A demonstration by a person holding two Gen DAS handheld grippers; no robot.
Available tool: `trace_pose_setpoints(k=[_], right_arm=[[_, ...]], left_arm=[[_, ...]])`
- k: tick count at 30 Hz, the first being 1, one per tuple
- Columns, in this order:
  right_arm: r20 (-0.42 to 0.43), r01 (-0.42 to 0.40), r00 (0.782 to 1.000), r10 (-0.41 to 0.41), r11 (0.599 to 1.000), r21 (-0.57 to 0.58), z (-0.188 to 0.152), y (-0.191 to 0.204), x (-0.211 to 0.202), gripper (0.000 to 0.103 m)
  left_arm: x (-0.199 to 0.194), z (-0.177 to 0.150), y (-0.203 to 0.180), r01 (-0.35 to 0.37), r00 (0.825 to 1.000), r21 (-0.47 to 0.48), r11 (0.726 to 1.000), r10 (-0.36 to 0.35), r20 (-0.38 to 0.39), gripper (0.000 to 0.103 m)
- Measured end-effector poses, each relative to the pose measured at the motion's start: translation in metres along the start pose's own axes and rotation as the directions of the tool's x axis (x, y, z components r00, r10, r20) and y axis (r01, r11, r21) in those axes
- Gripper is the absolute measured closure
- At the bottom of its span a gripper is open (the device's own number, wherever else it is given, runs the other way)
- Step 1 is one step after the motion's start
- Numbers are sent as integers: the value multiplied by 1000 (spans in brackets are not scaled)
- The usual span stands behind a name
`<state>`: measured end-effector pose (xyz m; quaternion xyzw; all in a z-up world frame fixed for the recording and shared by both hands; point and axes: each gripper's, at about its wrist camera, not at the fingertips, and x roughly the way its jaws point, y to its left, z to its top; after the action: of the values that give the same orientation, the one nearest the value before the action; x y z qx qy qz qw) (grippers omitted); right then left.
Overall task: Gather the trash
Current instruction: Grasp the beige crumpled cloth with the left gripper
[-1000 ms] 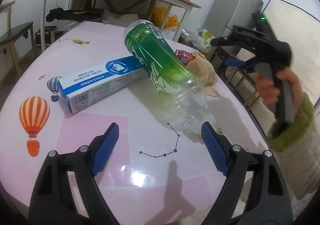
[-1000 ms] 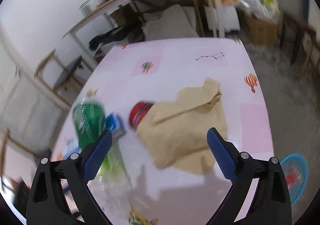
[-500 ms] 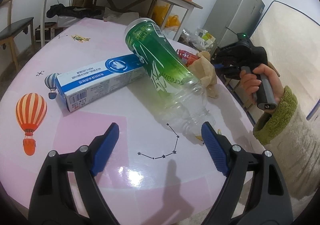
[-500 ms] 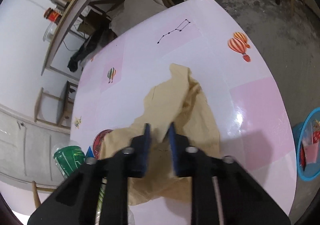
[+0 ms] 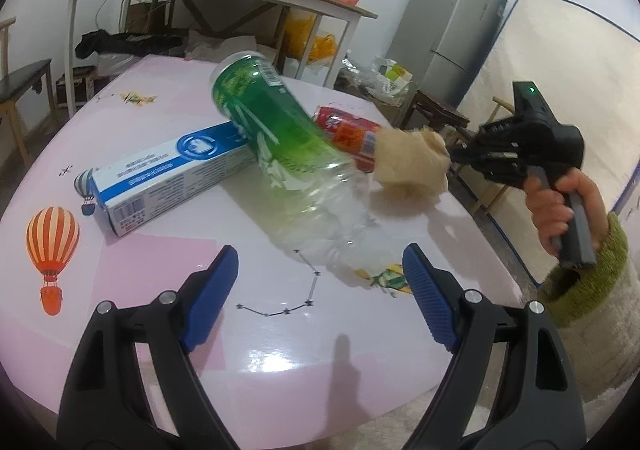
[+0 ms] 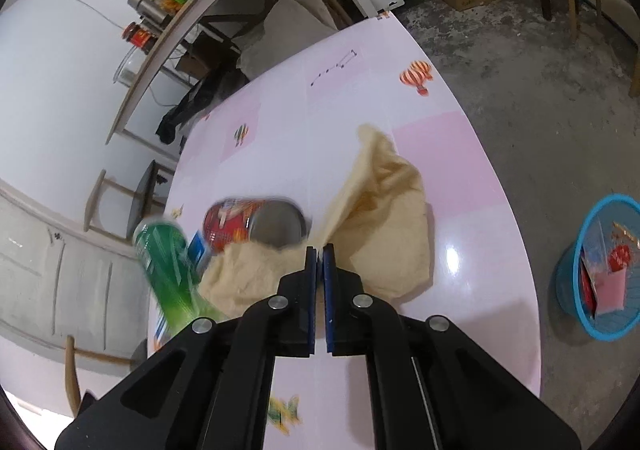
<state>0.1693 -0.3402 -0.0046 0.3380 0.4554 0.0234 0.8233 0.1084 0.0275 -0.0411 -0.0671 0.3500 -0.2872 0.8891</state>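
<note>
bright indoor | table [image 5: 256, 366] glare | bottle [image 6: 168, 270] perhaps motion-blurred | fisheye edges

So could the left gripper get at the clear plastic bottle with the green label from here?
Probably yes: the left gripper is open, the clear plastic bottle with the green label lies just ahead of it on the table, and nothing sits between.
</note>
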Motion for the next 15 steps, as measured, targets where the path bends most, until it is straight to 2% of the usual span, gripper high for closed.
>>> trace_pose_setpoints(k=[4, 7, 12, 15], right_arm=[[-33, -21, 999, 20, 999, -28, -28, -1, -21, 100], [-89, -56, 995, 52, 998, -42, -53, 0, -28, 100], [-217, -133, 969, 120, 990, -46, -89, 3, -21, 100], [-283, -190, 943, 174, 981, -31, -103, 2, -13, 100]], left_arm=[[-3, -1, -9, 42, 999, 8, 999, -42, 2, 24], [-1, -4, -17, 97, 995, 4, 995, -97, -20, 32], [6, -14, -36, 222, 971, 12, 975, -220, -97, 50], [12, -24, -50, 260, 956, 47, 964, -250, -156, 56]])
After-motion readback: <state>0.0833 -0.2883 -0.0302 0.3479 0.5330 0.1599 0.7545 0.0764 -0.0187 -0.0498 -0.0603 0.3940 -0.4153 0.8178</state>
